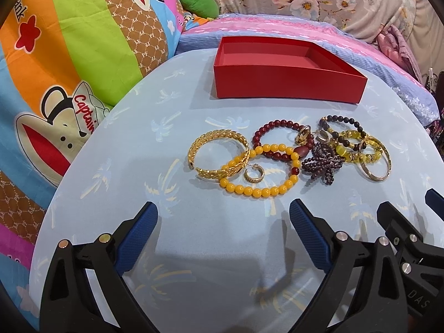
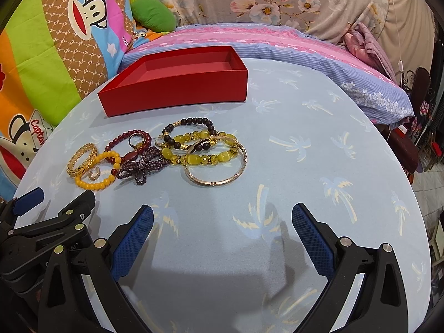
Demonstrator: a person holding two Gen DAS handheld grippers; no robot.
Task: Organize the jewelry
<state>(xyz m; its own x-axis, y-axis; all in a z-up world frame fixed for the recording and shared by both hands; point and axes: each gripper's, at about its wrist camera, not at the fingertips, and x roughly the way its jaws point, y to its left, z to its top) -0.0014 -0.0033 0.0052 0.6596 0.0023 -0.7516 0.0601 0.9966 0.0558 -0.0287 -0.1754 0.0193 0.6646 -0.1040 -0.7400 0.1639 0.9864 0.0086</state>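
A pile of jewelry lies mid-table on the light blue palm-print cloth. It includes a gold leaf bangle, a yellow bead bracelet, a dark red bead bracelet, a purple beaded bow, a yellow-green crystal bracelet and a thin gold bangle. Behind the pile stands an open red box with nothing inside. My left gripper is open just short of the yellow beads. My right gripper is open, short of the thin bangle.
The round table's edge curves close on the left and right. Bright cartoon-print bedding, a green cushion and a pink-blue striped pillow surround it. The left gripper's fingers show beside my right one.
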